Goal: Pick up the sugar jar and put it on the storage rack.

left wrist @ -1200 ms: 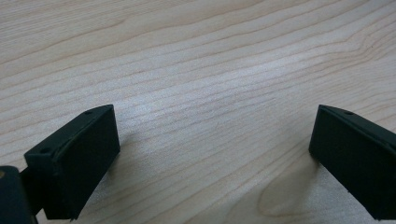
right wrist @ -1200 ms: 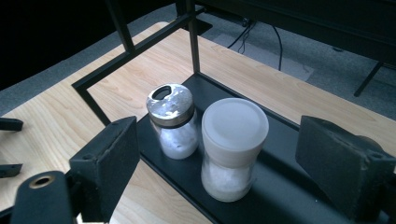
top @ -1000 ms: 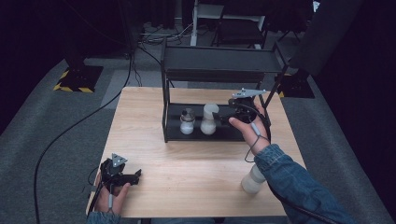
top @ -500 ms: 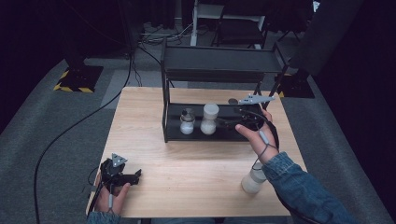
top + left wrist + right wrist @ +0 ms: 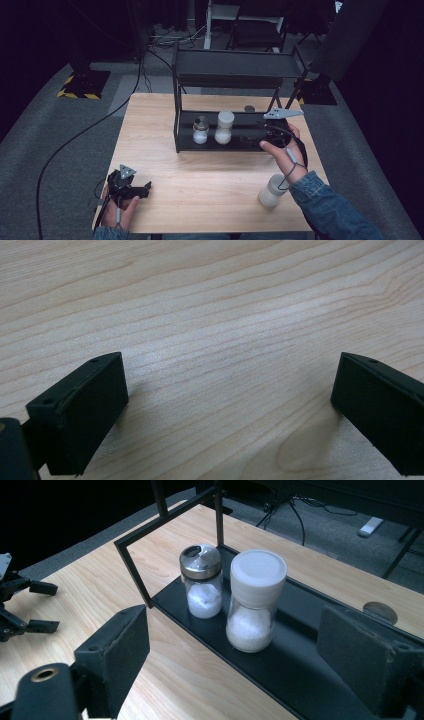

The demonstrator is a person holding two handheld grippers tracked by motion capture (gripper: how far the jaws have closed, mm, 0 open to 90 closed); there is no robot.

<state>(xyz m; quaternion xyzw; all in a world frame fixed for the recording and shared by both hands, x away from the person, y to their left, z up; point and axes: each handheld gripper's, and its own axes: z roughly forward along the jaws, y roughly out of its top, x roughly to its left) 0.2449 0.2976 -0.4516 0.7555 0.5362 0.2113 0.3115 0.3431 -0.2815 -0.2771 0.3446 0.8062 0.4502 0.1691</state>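
right gripper (image 5: pixel 252 139) (jaws apart) beside jar (image 5: pixel 223 127)

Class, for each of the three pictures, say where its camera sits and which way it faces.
High view: above the person's side, looking forward and down on the table; both hands show.
Left gripper view: on the left tool, aimed down at bare wood between open jaws.
Right gripper view: on the right tool, facing the white-lidded jar on the rack.
Shared: high and right gripper views show that jar.
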